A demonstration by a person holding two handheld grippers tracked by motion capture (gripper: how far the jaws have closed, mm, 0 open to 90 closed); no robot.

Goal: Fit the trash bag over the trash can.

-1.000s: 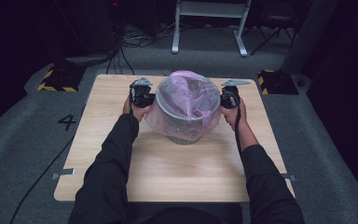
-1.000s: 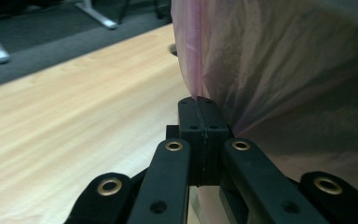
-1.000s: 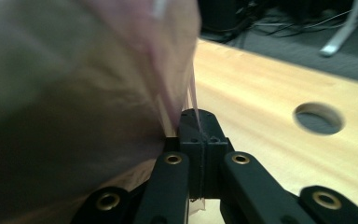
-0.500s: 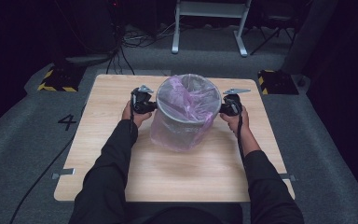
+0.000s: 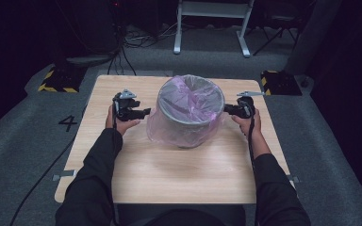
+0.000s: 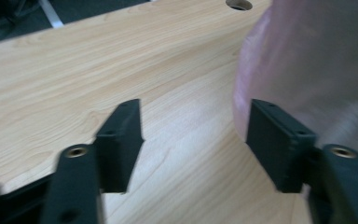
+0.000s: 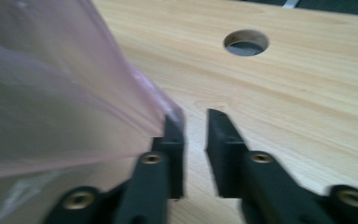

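Note:
A grey round bin (image 5: 191, 101) stands on the middle of the wooden table (image 5: 169, 174). A thin pink bag (image 5: 169, 129) lines it and hangs down over its rim and outside wall. My left gripper (image 5: 146, 112) is just left of the bin. Its jaws have just been opening and stand open (image 6: 196, 126) with bare table between them; the bag (image 6: 307, 70) lies beside the right jaw. My right gripper (image 5: 226, 109) is at the bin's right side. Its jaws have also just been opening to a narrow gap (image 7: 196, 126), and the bag's edge (image 7: 51, 93) rests against the outside of the left jaw.
A round hole (image 7: 245, 43) is cut in the table behind the bin. Yellow-and-black blocks (image 5: 56, 80) (image 5: 278, 80) sit on the floor at the table's far corners. A white metal frame (image 5: 212, 23) stands beyond the table. A cable trails off the table's left side.
The bag, first held bunched above the bin by both grippers, was drawn down over the rim. Both grippers have let it go and moved outward and lower.

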